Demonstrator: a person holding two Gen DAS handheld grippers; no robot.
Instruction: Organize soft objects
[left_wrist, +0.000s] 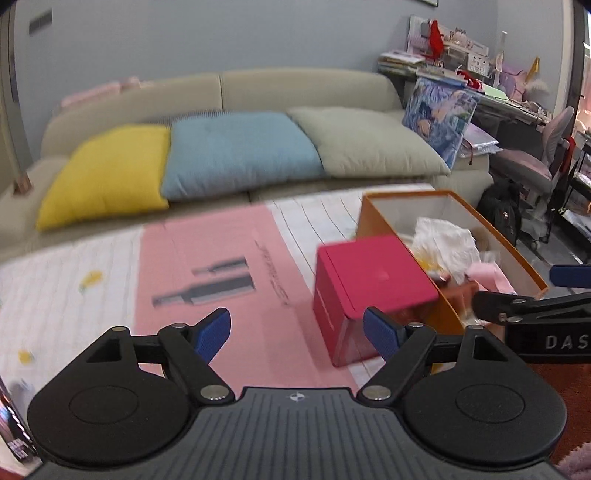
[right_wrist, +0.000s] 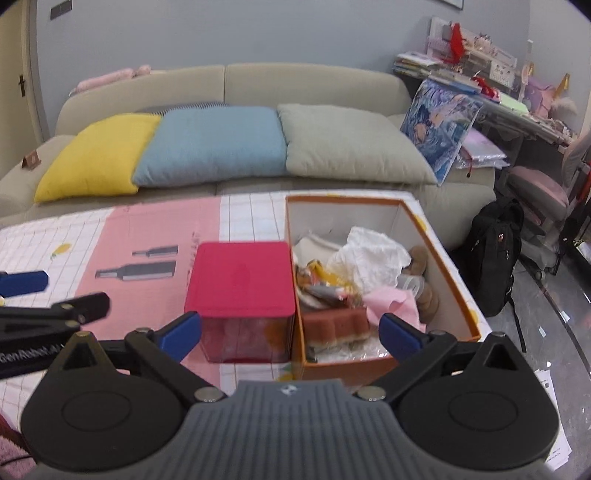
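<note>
Here I have both claws spread wide and holding nothing, the left claw (left_wrist: 297, 336) over the pink strip of the counter (right_wrist: 147, 221) and the right claw (right_wrist: 291, 338) facing the red box (right_wrist: 240, 273). That red box stands touching the left wall of the orange box (right_wrist: 436, 236), whose long side runs away from me toward the sofa (right_wrist: 295, 81). Inside it lies a heap of soft things (right_wrist: 369, 254), white cloth on top.

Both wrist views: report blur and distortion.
Left wrist view: motion-smeared pink rectangular lidded box and tablecloth, gripper body sharp; right wrist view: crisper, open orange cardboard box readable; both: fisheye bends the beige fabric sofa, corners dark.
</note>
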